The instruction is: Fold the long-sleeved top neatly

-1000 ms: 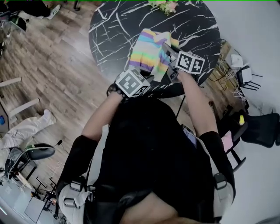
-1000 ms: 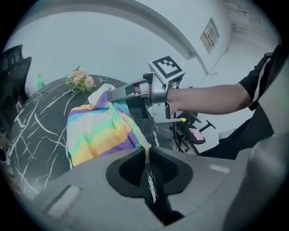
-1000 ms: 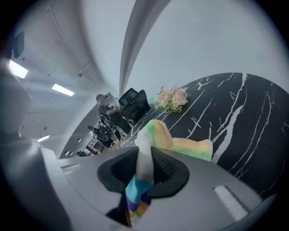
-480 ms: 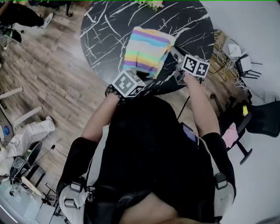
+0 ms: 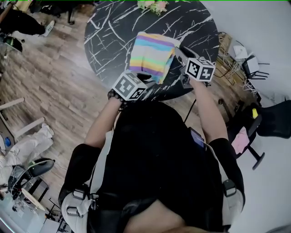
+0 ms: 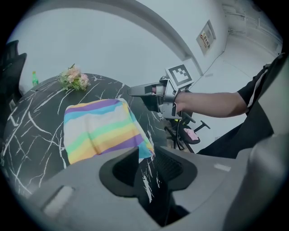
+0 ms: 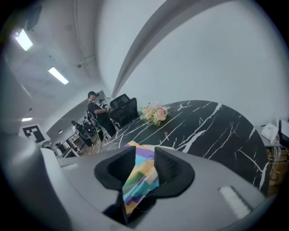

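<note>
Your striped top (image 5: 152, 55) lies folded in a compact rectangle near your edge of the marble table (image 5: 109, 27). The left gripper (image 6: 146, 151) and right gripper (image 7: 144, 155) have just been opening, jaws apart, the right's with cloth loose between them, likely letting the fold settle. No label shows on the cloth, and the wall sign (image 6: 205, 38) is too small to read.

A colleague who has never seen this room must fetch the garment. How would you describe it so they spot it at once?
Find the round black table with white marble veins; the folded top lies on its side nearest the person. It is a flat rectangle of pastel rainbow stripes, unlike the small bunch of pink flowers at the table's far edge.
</note>
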Tool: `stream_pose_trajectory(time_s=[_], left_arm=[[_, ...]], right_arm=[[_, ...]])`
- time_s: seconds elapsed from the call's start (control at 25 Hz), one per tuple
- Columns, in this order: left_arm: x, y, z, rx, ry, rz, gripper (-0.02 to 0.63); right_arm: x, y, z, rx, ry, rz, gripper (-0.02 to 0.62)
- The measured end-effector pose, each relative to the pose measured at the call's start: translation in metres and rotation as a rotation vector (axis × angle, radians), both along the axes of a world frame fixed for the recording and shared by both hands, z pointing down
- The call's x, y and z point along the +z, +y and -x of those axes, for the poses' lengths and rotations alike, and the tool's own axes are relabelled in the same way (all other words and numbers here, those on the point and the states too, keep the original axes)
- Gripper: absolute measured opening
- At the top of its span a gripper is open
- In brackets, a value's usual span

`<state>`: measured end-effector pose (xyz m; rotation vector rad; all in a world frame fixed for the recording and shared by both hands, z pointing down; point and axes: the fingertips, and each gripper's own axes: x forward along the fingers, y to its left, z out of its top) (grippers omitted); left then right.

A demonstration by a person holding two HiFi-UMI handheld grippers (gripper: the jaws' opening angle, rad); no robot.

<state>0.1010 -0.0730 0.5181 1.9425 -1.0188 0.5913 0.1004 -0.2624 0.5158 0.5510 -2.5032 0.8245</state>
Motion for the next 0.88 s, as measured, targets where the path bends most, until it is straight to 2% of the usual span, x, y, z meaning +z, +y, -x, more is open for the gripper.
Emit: stream_pose_trajectory(time_s=[0.2,0.44,0.52,0.64,0.76,0.88], left_arm=[[-0.014,-0.002,0.011,-0.071,0.0,-0.068,0.118],[-0.025,0.02,0.027,-0.204,-0.021,-0.084,0.114],[-0.025,0.027,0.041,-0.275,-0.033,-0.102,0.114],[-0.016,0.035,0.062,-0.36,-0.064,-0.145,0.114],[0.005,0.043,0.076,-0.34,-0.176,-0.164,0.115],[0.03,0.047,0.08,-0.249,-0.261,-0.159,0.145]], right_arm=[[-0.012,0.041,0.019,-0.119,-0.021,-0.032,0.132],[0.008,0.118,0.035,-0.395,0.051,-0.093,0.131],[0.017,0.136,0.03,-0.445,0.075,-0.095,0.13],[0.029,0.155,0.015,-0.47,0.11,-0.093,0.13],[0.031,0.168,0.005,-0.469,0.124,-0.137,0.132],[0.033,0.183,0.0,-0.506,0.162,-0.214,0.177]])
